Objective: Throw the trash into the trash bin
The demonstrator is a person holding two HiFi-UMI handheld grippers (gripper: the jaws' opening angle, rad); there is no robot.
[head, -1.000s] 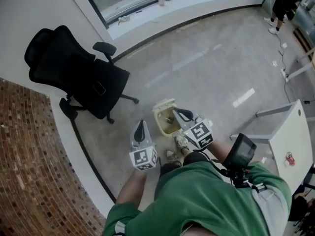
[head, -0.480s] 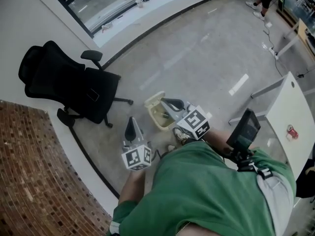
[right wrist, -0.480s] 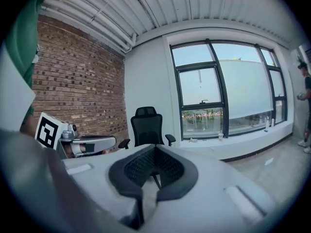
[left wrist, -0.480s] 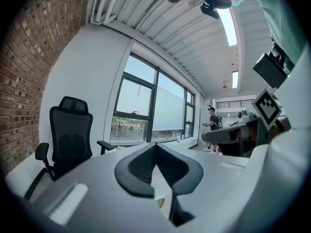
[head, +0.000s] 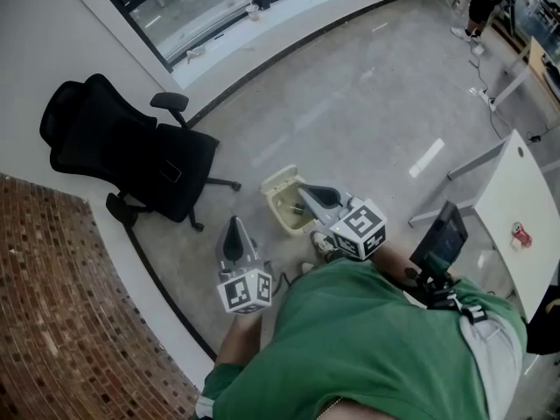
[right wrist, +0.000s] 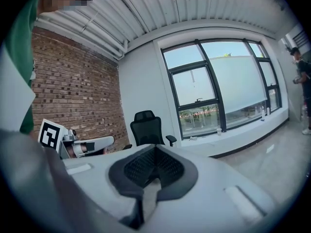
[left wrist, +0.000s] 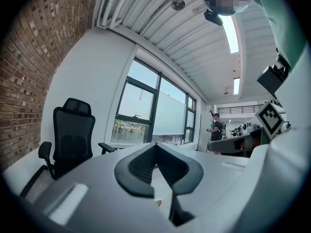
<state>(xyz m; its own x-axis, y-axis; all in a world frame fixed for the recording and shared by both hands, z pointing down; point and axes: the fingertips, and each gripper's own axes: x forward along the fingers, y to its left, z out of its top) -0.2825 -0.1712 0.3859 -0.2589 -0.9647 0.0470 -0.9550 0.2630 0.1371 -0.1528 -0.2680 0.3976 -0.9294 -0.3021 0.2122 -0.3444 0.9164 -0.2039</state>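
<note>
Grey floor (head: pixel 367 121) bears cream trash bin (head: pixel 280 182); mouth opens upward.

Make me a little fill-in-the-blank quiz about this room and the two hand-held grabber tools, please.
1. The small beige plastic trash bin stands on the grey ___.
2. The mesh-backed office chair is coloured ___.
3. The jaws of the right gripper are ___, with nothing between them.
4. The drinks can on the white table is ___.
Missing words: floor; black; shut; red.
</note>
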